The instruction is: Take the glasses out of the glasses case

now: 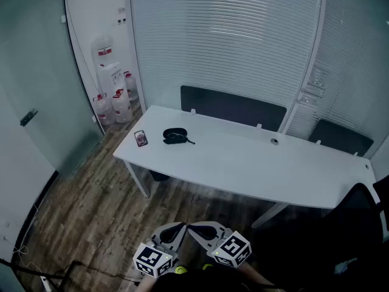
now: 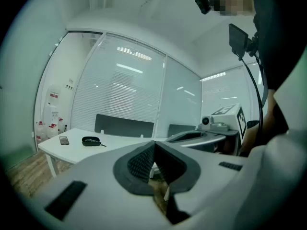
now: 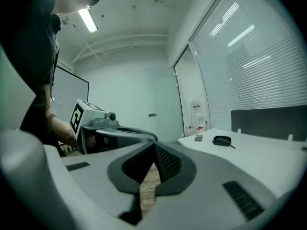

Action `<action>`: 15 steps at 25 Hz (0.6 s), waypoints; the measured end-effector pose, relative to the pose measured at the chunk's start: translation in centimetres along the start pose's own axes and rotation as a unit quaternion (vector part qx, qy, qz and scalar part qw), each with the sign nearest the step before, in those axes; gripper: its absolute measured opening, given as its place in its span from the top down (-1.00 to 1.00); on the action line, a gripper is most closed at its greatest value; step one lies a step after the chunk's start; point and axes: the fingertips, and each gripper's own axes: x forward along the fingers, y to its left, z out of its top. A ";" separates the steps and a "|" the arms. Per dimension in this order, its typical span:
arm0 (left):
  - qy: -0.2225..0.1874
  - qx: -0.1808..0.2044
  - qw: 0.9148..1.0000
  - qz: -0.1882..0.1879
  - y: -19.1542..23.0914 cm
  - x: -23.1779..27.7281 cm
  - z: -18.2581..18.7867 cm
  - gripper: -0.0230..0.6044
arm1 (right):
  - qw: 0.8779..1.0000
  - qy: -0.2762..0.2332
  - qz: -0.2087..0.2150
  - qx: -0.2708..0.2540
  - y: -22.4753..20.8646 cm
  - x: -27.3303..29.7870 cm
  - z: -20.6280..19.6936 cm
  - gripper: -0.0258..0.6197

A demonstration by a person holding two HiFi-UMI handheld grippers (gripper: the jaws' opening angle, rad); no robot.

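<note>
A black glasses case (image 1: 175, 135) lies closed near the left end of the white table (image 1: 255, 163), far from both grippers. It also shows small in the left gripper view as the case (image 2: 91, 141) and in the right gripper view as the case (image 3: 222, 140). My left gripper (image 1: 174, 232) and right gripper (image 1: 202, 230) are held side by side low in the head view, over the wooden floor in front of the table. The left gripper (image 2: 153, 145) has its jaws together with nothing between them. The right gripper (image 3: 154, 147) is likewise shut and empty.
A phone (image 1: 141, 138) lies just left of the case. Water bottles and a dispenser (image 1: 112, 87) stand in the far left corner. Dark panels (image 1: 232, 106) line the table's far edge. A dark chair (image 1: 358, 218) sits at the right. Blinds cover the glass wall behind.
</note>
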 end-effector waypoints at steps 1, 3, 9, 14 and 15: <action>-0.001 -0.002 1.000 0.002 0.1 0.0 0.0 0.89 | 1.000 0.000 0.000 -0.001 0.0 0.1 0.0 0.87; -0.004 -0.006 1.000 0.005 0.3 0.0 0.0 0.89 | 1.000 0.001 0.000 -0.003 -0.1 0.3 0.1 0.87; -0.009 -0.013 1.000 0.010 0.8 -0.1 -0.1 0.89 | 1.000 0.009 -0.010 -0.009 -0.2 0.7 0.0 0.87; -0.009 -0.015 1.000 0.007 1.2 0.2 0.2 0.89 | 0.999 0.013 -0.025 -0.027 -0.6 0.9 0.4 0.86; -0.009 -0.015 1.000 0.007 1.2 0.1 0.2 0.89 | 0.999 0.016 -0.029 -0.029 -0.7 1.0 0.3 0.86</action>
